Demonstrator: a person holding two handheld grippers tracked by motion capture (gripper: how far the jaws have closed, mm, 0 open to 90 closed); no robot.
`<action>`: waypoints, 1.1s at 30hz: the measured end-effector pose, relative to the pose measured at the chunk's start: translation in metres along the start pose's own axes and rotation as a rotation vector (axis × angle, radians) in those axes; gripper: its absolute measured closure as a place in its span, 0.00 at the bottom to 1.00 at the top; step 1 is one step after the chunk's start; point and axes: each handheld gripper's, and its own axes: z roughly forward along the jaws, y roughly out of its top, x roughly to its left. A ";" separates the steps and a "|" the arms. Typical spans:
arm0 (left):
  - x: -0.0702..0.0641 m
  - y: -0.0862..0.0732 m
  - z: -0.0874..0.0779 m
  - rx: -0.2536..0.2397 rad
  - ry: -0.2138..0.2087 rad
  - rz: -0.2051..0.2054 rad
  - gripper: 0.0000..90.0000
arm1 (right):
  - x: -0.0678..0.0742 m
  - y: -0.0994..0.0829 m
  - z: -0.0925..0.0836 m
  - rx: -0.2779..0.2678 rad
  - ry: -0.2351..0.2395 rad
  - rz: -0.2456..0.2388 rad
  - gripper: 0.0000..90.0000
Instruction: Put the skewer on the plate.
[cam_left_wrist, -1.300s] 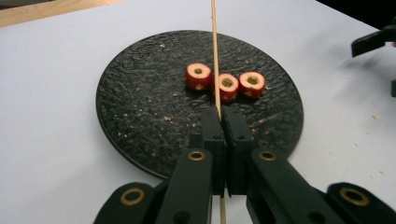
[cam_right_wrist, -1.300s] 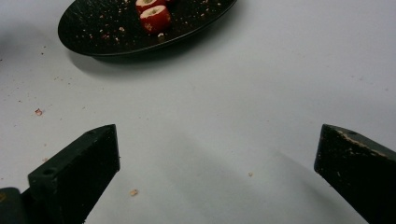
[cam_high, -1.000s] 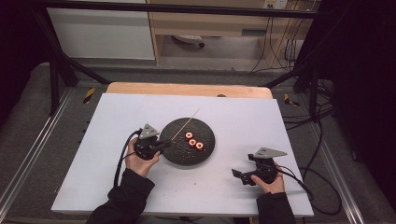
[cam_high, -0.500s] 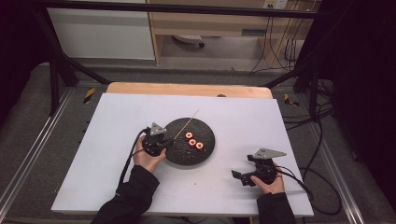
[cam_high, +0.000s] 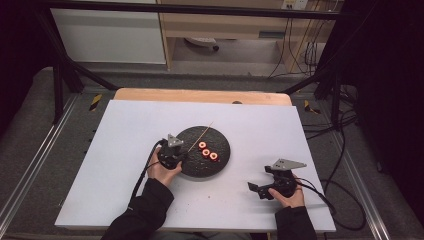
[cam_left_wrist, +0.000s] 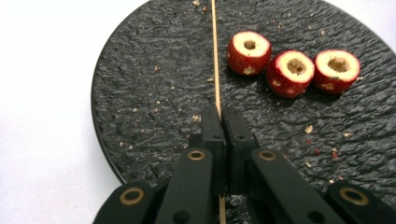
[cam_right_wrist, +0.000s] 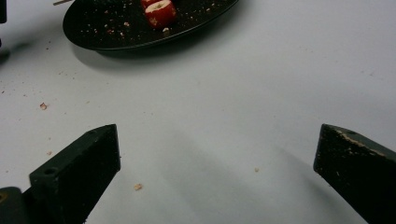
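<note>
Right tool (cam_high: 257, 189): jaws wide apart, empty, resting on the white worktop (cam_high: 125, 130) near the person. Left tool (cam_left_wrist: 219, 119): clamped on the near end of a wooden skewer (cam_left_wrist: 214, 51), whose length runs straight ahead over the black plate (cam_left_wrist: 140, 93). Three cored red fruit pieces (cam_left_wrist: 293, 66) lie just right of the skewer's line.

Right gripper (cam_right_wrist: 217, 172) fingers (cam_right_wrist: 79, 179) wide apart above white table (cam_right_wrist: 261, 84); black plate (cam_right_wrist: 140, 32) beyond.

surface: white table (cam_high: 150, 125) | on it: round black plate (cam_high: 220, 161), scattered crumbs (cam_right_wrist: 137, 186)
</note>
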 end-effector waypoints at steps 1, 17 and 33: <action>0.000 -0.001 0.001 0.003 -0.006 -0.001 0.98 | 0.000 0.000 0.000 0.001 0.000 0.002 0.02; 0.009 -0.004 -0.023 -0.064 -0.090 0.027 0.72 | 0.001 0.000 -0.001 -0.001 -0.002 0.003 0.02; 0.062 -0.050 -0.084 -0.123 -0.128 0.048 0.22 | 0.001 0.000 -0.001 0.001 -0.003 0.004 0.01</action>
